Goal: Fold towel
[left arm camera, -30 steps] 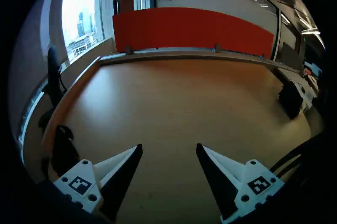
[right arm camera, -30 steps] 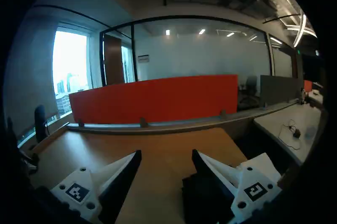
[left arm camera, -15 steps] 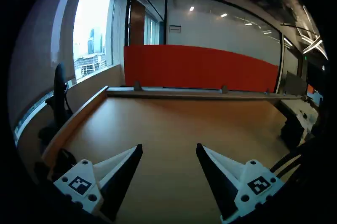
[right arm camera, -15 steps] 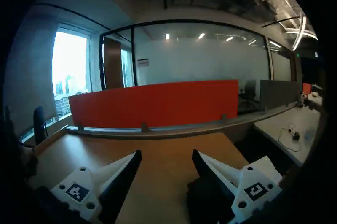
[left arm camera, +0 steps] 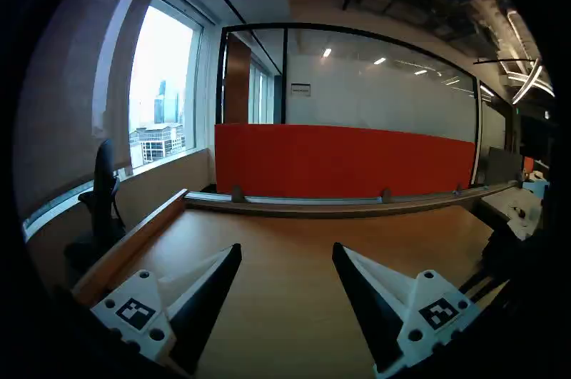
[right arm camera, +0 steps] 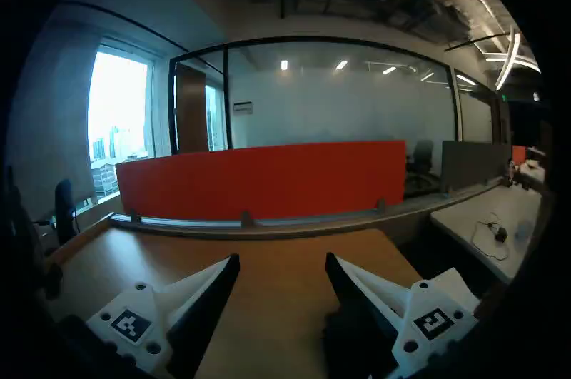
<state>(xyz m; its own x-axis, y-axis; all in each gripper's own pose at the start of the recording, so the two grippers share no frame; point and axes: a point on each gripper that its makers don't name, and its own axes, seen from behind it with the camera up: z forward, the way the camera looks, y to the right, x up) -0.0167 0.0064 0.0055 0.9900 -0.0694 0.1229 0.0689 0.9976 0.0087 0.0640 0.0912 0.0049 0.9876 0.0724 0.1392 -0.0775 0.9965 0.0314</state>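
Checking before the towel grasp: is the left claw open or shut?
Open. In the left gripper view the fingers of the left claw stand wide apart, with bare wooden table between them.

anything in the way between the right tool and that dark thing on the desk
Nothing visible does. The dark thing lies on the wooden desk just under the open right tool, partly behind one finger. Too dim to tell whether it is the towel.

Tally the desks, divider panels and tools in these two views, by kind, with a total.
Desks: 2 (wooden desk, white desk)
Divider panels: 2 (red panel, grey panel)
Tools: 2 (left tool, right tool, both open)
Total: 6
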